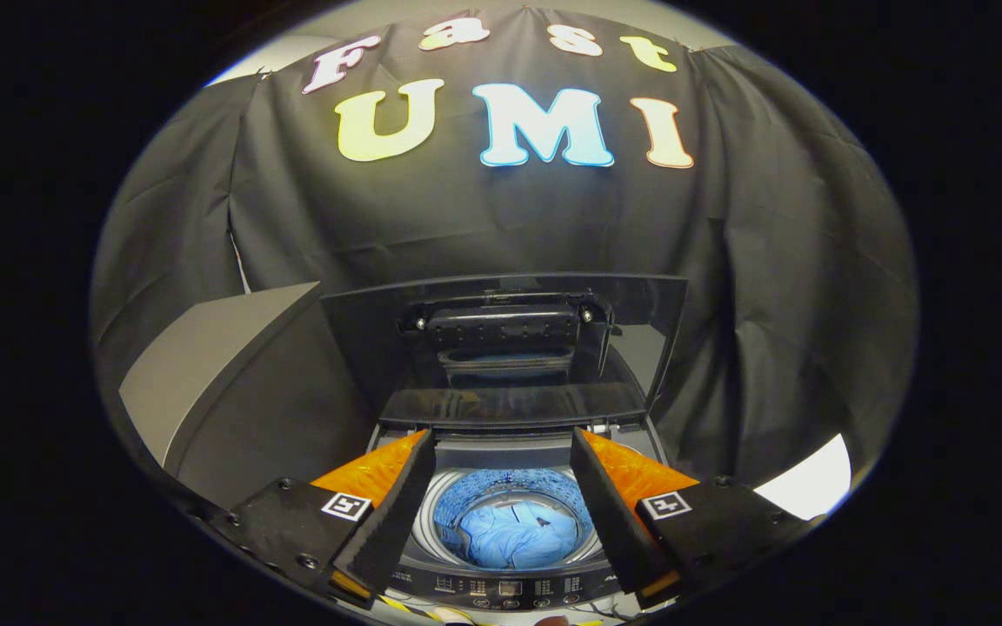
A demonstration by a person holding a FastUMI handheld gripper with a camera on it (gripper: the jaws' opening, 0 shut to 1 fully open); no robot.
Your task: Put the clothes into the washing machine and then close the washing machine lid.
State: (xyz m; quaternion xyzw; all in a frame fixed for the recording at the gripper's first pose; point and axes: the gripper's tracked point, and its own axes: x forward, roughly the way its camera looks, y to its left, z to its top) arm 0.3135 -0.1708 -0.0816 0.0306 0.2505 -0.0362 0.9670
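Lid (501, 348): dark glossy glass-like panel, reflective, with matt black plastic hinge block. Drum (514, 509): shiny perforated metal. Clothes (514, 535): soft crumpled cloth. Control panel (510, 589): smooth dark plastic. Wall (779, 330): matt creased cloth. Gripper (503, 487): fingers apart, matt, rough foam-like inner faces.

I have the gripper (501, 487) hanging above the washing machine (510, 591), its jaws spread wide with nothing between them but air. Straight down through that gap I see the round drum (514, 522), and a crumpled light blue garment (514, 537) lies at the bottom of it. Nearer than the drum, below the jaws, runs the machine's control panel (510, 593) with its row of buttons. Just beyond the jaws the dark, see-through lid (510, 348) stands raised and folded, its hinged lower panel level with the tips. To the left of the left jaw sits a grey box-like cabinet (223, 382), and black cloth (771, 330) hangs behind everything.
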